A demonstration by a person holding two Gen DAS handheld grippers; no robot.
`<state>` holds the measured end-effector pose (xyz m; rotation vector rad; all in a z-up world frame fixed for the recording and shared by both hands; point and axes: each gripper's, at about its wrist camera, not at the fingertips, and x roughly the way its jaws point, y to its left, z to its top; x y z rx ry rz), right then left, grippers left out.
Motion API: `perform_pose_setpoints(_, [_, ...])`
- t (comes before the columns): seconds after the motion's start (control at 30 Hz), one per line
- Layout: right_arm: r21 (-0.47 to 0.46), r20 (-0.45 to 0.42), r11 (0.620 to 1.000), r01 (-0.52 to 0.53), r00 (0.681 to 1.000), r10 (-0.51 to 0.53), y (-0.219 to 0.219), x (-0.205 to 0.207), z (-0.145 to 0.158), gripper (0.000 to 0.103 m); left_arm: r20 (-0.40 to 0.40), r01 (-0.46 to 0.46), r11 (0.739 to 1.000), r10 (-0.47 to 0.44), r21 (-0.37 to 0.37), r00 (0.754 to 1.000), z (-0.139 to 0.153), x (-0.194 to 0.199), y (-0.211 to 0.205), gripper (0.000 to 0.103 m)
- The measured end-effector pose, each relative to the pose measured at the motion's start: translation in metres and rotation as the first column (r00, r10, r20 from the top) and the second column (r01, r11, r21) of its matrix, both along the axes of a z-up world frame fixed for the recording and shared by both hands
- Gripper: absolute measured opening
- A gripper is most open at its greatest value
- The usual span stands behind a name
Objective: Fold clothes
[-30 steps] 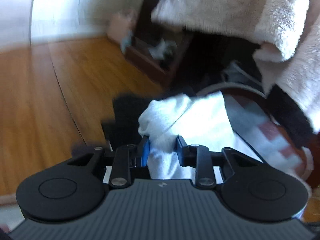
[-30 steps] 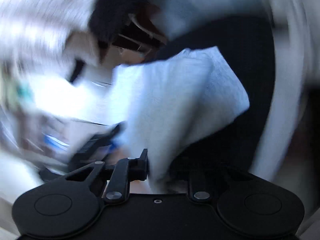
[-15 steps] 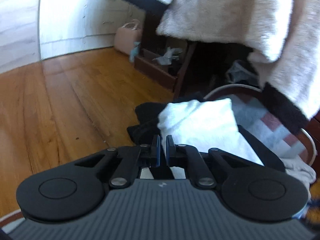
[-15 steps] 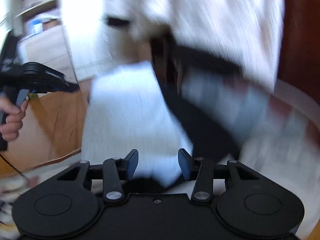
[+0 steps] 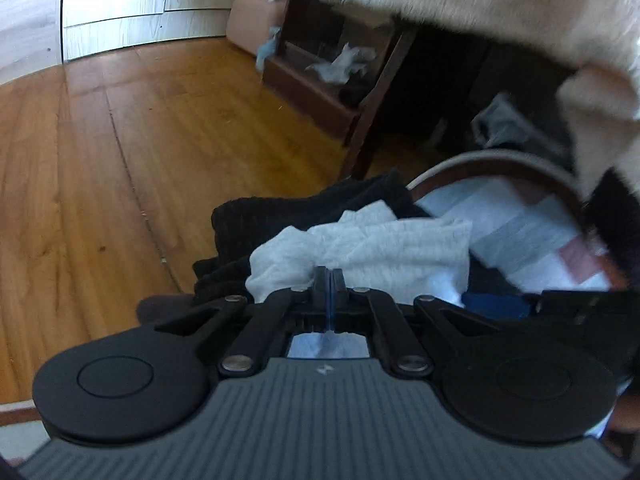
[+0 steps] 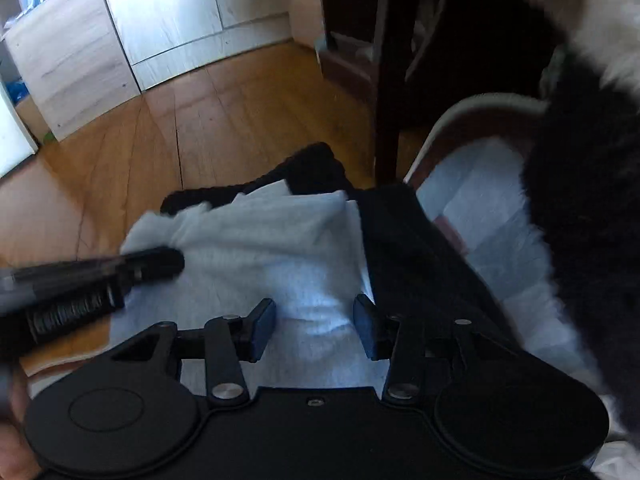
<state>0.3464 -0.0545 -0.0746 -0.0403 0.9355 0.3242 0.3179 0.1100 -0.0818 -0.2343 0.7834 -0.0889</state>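
Observation:
A white knit cloth (image 5: 380,240) lies crumpled over a black garment (image 5: 280,212) at the edge of a round seat. My left gripper (image 5: 330,276) is shut on the cloth's near left edge, and the fabric bunches at its fingertips. In the right wrist view the same white cloth (image 6: 272,248) spreads out below, with the left gripper (image 6: 160,264) pinching its left corner. My right gripper (image 6: 315,324) hovers over the cloth's near part. Its jaws are apart and closing, with cloth beneath the gap but no pad pressing on it.
The round seat's pale rim (image 5: 500,156) holds a checked cushion (image 5: 520,232). A fluffy cream blanket with a black border (image 5: 480,0) hangs overhead on the right. A dark furniture leg (image 5: 372,120) stands behind. Wooden floor (image 5: 100,160) lies to the left, with white cabinets (image 6: 160,12) beyond.
The left jaws closed onto the white cloth's edge. The right gripper let go of the cloth, opened and swung round above it. The cloth dropped from hanging to lying crumpled.

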Motion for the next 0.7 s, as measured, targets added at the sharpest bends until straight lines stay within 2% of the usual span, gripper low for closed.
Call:
perform_pose_setpoints(0.13, [-0.087,0.057,0.996,-0.038,0.997,0.043,0.016,0.008,-0.012,0.048,-0.027,-0.032,0.999,0.032,0.000,0.999,-0.009,0.010,0.001,0.003])
perform_pose_setpoints(0.3, [-0.092,0.027,0.996,-0.013,1.000,0.015,0.028,0.009,0.010,0.049,0.007,-0.081,0.995,0.082,-0.063,0.997,-0.003,-0.008,0.017,0.003])
perform_pose_setpoints(0.4, [-0.146,0.103,0.989,-0.008,0.994,0.023,0.034,0.008,0.025,0.048,0.012,-0.127,0.985,0.130,-0.117,0.991,0.002,-0.025,0.028,0.003])
perform_pose_setpoints(0.43, [-0.138,0.110,0.990,0.020,0.994,-0.005,0.035,0.015,0.028,0.047,0.004,-0.141,0.982,0.143,-0.127,0.990,0.004,-0.028,0.031,0.003])
perform_pose_setpoints(0.53, [-0.140,0.121,0.989,0.052,0.992,-0.035,0.035,0.015,0.041,0.043,-0.015,-0.161,0.982,0.161,-0.095,0.987,0.013,-0.040,0.034,0.004])
perform_pose_setpoints(0.6, [-0.114,0.146,0.992,0.046,0.989,-0.030,0.033,-0.002,0.054,0.041,-0.034,-0.189,0.980,0.187,-0.058,0.982,0.023,-0.054,0.037,0.021])
perform_pose_setpoints(0.63, [-0.094,0.168,0.995,0.034,0.986,-0.018,0.031,-0.020,0.064,0.042,-0.041,-0.195,0.980,0.193,-0.032,0.980,0.027,-0.063,0.037,0.042])
perform_pose_setpoints(0.67, [-0.075,0.190,0.997,0.022,0.982,-0.007,0.029,-0.038,0.073,0.048,-0.046,-0.198,0.980,0.198,-0.005,0.979,0.033,-0.074,0.036,0.057])
perform_pose_setpoints(0.7, [-0.072,0.207,0.997,0.016,0.978,-0.001,0.027,-0.064,0.081,0.059,-0.048,-0.197,0.980,0.197,0.018,0.979,0.039,-0.088,0.035,0.061])
